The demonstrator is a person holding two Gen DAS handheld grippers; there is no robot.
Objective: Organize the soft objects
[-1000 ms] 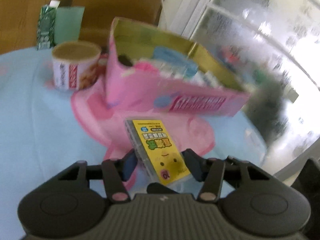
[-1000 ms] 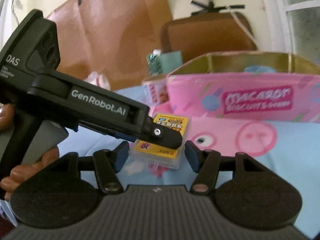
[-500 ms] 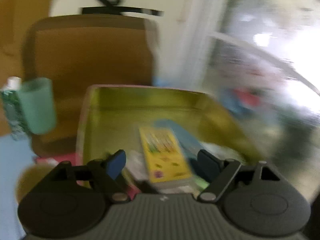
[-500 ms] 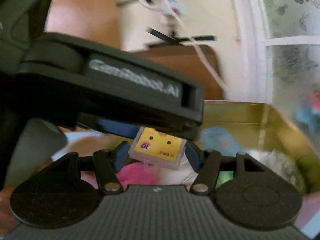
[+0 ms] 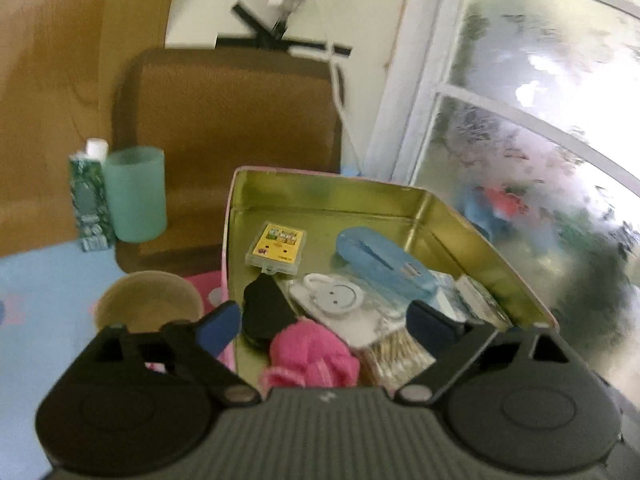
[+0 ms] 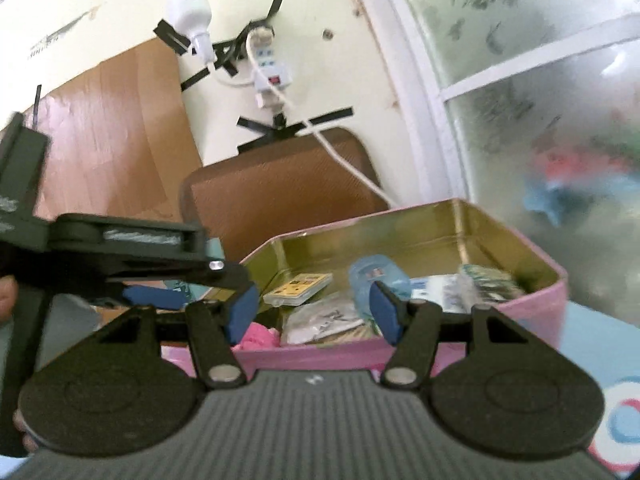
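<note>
A pink tin box [image 5: 344, 184] with a gold inside stands open on the table; it also shows in the right wrist view [image 6: 536, 316]. A yellow card case [image 5: 276, 247] lies flat on its floor near the back, also visible in the right wrist view [image 6: 298, 289]. Around it lie a blue case [image 5: 382, 266], a white smiley pouch [image 5: 334, 300], a pink soft cloth [image 5: 312, 356] and a black piece [image 5: 266, 312]. My left gripper [image 5: 324, 320] is open and empty above the box's near edge. My right gripper [image 6: 314, 310] is open and empty in front of the box.
A paper cup [image 5: 148, 304] stands left of the box. A green cup [image 5: 136, 196] and a patterned carton [image 5: 88, 204] stand at the table's back left. A brown chair back [image 5: 228, 128] is behind. A window [image 5: 540, 120] is at the right. The tablecloth [image 5: 40, 292] is light blue.
The yellow card case was held between both grippers over the table, was carried over the box, and now lies inside it. Both grippers have opened and pulled back.
</note>
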